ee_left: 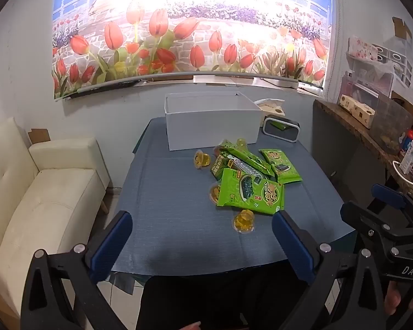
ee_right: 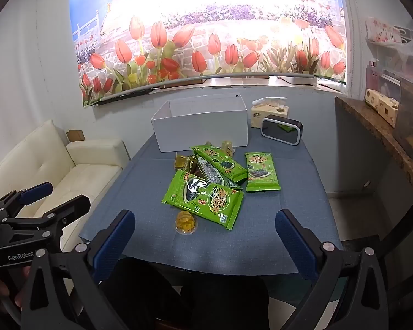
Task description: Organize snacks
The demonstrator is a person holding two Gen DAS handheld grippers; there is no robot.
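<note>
Four green seaweed snack packets (ee_right: 206, 200) and four jelly cups (ee_left: 243, 221) lie heaped mid-frame on the bench (ee_left: 162, 206). Behind them the white box (ee_right: 201, 126) shows only bare inner walls. Left gripper (ee_left: 202, 243) and right gripper (ee_right: 205, 243) hang released at frame bottom.

Green snack packets (ee_right: 206, 200), blue tablecloth (ee_right: 289, 192), white box (ee_right: 203, 132)

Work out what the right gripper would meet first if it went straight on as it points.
Probably the jelly cup nearest the table's front edge, then the big green snack packet. The right gripper is open and empty; depth is unclear.
</note>
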